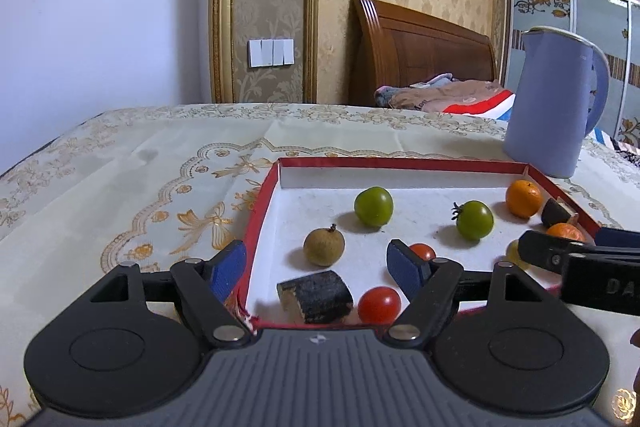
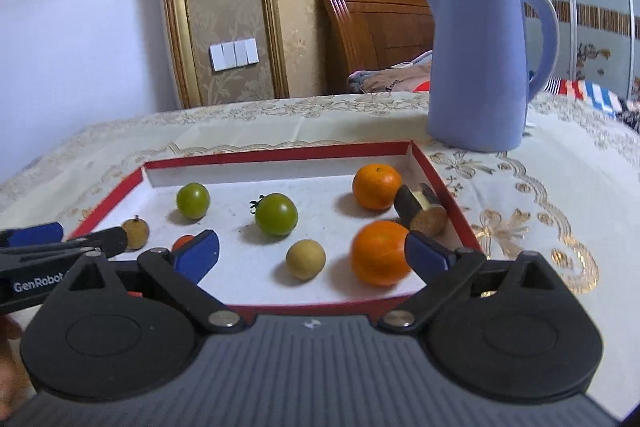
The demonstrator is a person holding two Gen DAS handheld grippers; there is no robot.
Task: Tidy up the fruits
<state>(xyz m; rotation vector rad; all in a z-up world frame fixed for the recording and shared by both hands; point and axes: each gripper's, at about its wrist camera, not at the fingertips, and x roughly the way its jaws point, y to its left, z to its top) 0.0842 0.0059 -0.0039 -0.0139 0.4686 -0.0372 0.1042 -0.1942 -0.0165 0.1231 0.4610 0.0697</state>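
**A:** Tongs status?

**B:** Left gripper (image 1: 316,267) is partly open and empty. Right gripper (image 2: 312,253) is wider open, also empty. Both sit over the near edge of the red-rimmed shallow cardboard tray (image 1: 260,203), pointing in and slightly down. All the fruit is on the tray's white floor.

**A:** What's lined up?

**B:** On the left, the dark-barked cut cane chunk (image 1: 316,295) is in the gap, close in. A small red cherry tomato (image 1: 379,304) lies just right of it. The chunk's long axis runs across the view, along the closing line. My read is that a pinch from here would land on its cut ends, so roll the wrist first or take the tomato.

**A:** And the right?

**B:** The near round orange mandarin (image 2: 380,253) is hard by the right-hand pad. It's blurred, so I can't tell if they touch. The tan round longan (image 2: 305,259) is mid-gap.

**A:** Split of work?

**B:** I'd give the right hand the tray's right side, where it's nearer. That covers the near mandarin, the far mandarin (image 2: 376,186) and the second cane chunk (image 2: 420,213) right beside the far mandarin, at the wall. The left hand takes the rest.

**A:** Counts?

**B:**
- Green tomatoes: two, a smooth one (image 2: 193,200) and a stalked one (image 2: 276,214).
- Mandarins: two.
- Longans: two, the second (image 2: 135,228) on the left.
- Red cherry tomatoes: two, one (image 1: 423,251) half hidden by a left pad.
- Cane chunks: two.

The lilac plastic jug (image 2: 476,67) stands on the cloth behind the tray, clear of both hands.
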